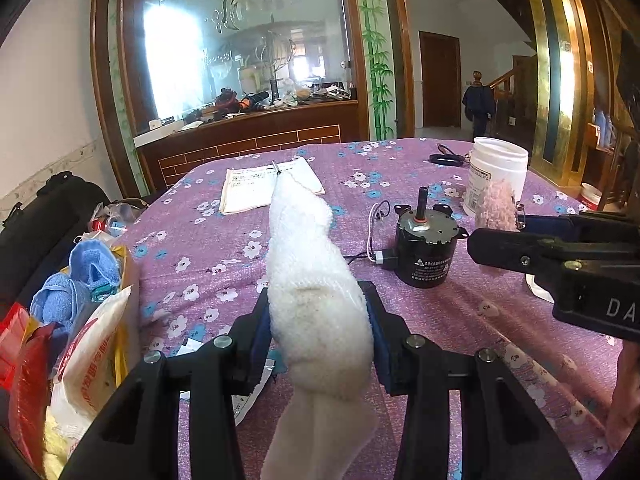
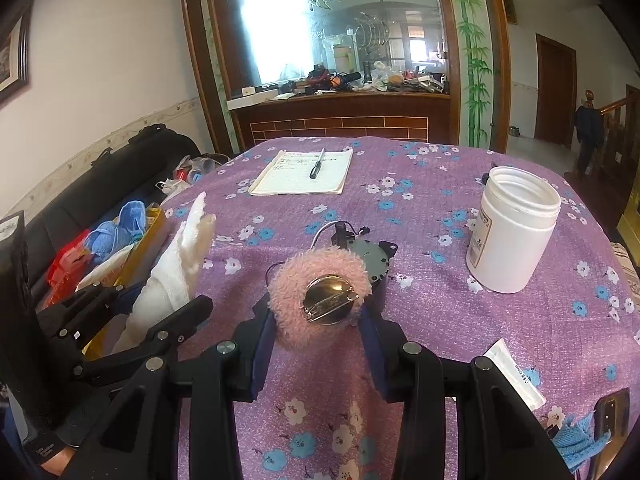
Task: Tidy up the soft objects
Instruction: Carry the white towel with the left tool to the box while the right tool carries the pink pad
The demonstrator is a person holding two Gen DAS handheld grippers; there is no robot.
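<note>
Right wrist view: left hand-held gripper [image 2: 168, 300] clamps white towel [image 2: 176, 264], right hand-held gripper [image 2: 318, 316] clamps pink puff [image 2: 288, 300] above table edge.

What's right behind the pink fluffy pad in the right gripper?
The small black motor stands on the purple tablecloth behind the pink fluffy pad; only its grey top plate and shaft show. The pad hides its body.

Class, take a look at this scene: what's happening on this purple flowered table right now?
A person is sorting soft things with two hand-held grippers. The left gripper is clamped on a rolled white cloth, held above the tablecloth. The right gripper grips a fluffy pink puff with a round metal clasp on it. Both are lifted over the table, near a small motor and an open white jar. Blue cloths already sit in the clutter at the left.
</note>
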